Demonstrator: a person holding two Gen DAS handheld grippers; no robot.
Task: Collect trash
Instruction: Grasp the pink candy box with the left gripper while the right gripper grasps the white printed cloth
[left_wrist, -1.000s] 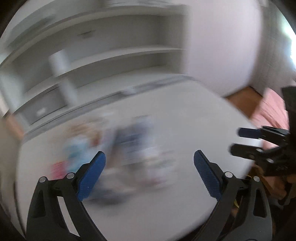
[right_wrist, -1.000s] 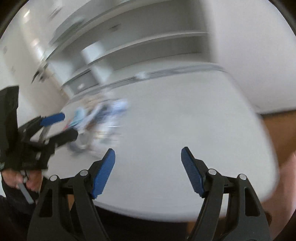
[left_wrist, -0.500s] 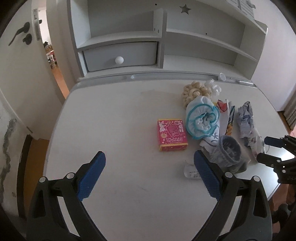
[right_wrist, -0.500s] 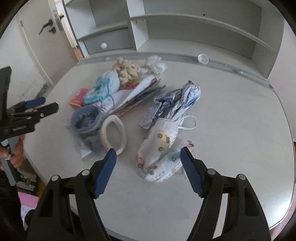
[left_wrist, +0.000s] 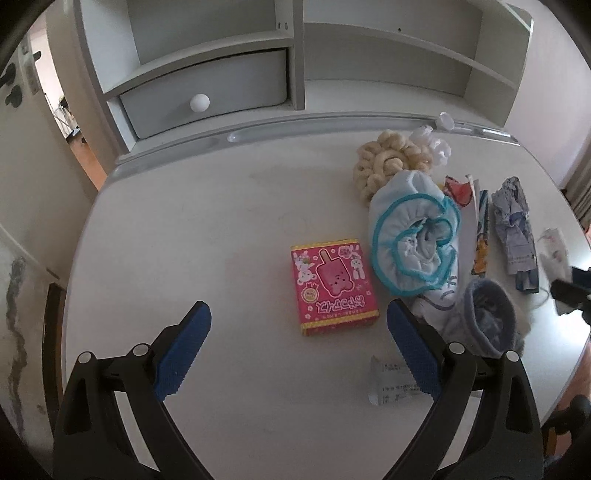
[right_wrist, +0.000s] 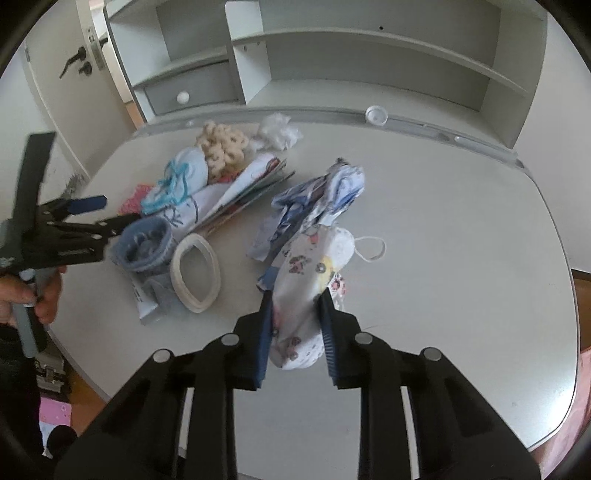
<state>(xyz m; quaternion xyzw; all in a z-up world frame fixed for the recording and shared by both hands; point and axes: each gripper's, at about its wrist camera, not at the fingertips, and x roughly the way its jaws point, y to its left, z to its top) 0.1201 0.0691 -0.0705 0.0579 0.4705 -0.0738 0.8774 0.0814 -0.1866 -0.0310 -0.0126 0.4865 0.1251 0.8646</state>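
A pile of trash lies on the white desk (left_wrist: 207, 229). My right gripper (right_wrist: 295, 325) is shut on a printed face mask (right_wrist: 314, 266), gripping its near end. A crumpled blue-white wrapper (right_wrist: 317, 195) lies just beyond it. My left gripper (left_wrist: 295, 332) is open and empty above the desk, just short of a pink popsicle box (left_wrist: 334, 286). To its right are a light blue cloth with teal trim (left_wrist: 417, 236), a blue-grey sock (left_wrist: 487, 317) and a paper slip (left_wrist: 391, 380). The left gripper also shows in the right wrist view (right_wrist: 99, 214).
Beige knitted rings (left_wrist: 388, 162), white tissue (right_wrist: 277, 131), a booklet (right_wrist: 251, 184) and a white tape ring (right_wrist: 195, 273) lie in the pile. A shelf unit with a drawer (left_wrist: 207, 99) stands behind the desk. A bottle cap (right_wrist: 376, 114) sits on its ledge.
My right gripper has moved forward and closed on the face mask. My left gripper has moved closer to the pink box and stays open.
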